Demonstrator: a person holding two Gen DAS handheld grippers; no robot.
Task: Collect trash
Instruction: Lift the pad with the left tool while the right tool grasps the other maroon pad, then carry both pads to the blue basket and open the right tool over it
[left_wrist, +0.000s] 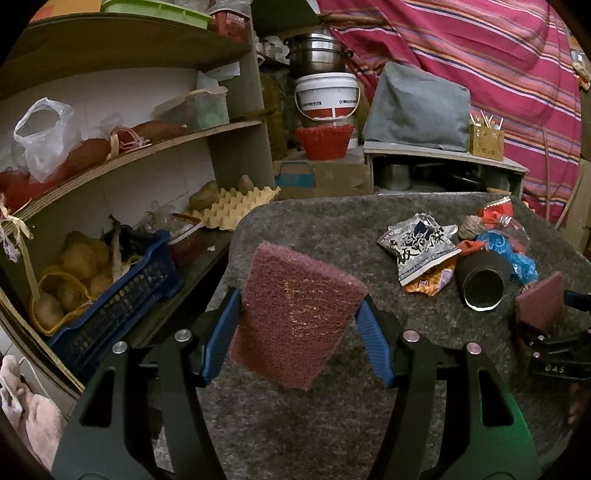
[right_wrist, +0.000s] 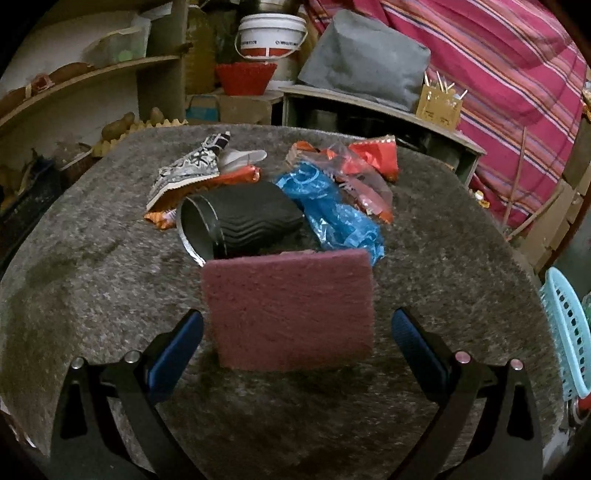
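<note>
A pile of trash lies on the grey felt table: a black-and-white snack wrapper, an orange wrapper, a blue plastic bag, red plastic wrappers and a black cup on its side. My left gripper is open, with a maroon pad between its fingers, left of the pile. My right gripper is open, with a maroon pad between its fingers, just in front of the cup. The right gripper also shows in the left wrist view.
Wooden shelves on the left hold potatoes in a blue crate, an egg tray and bags. Behind the table stand a white bucket, a red basket and a grey-covered box. A light-blue basket sits at the right.
</note>
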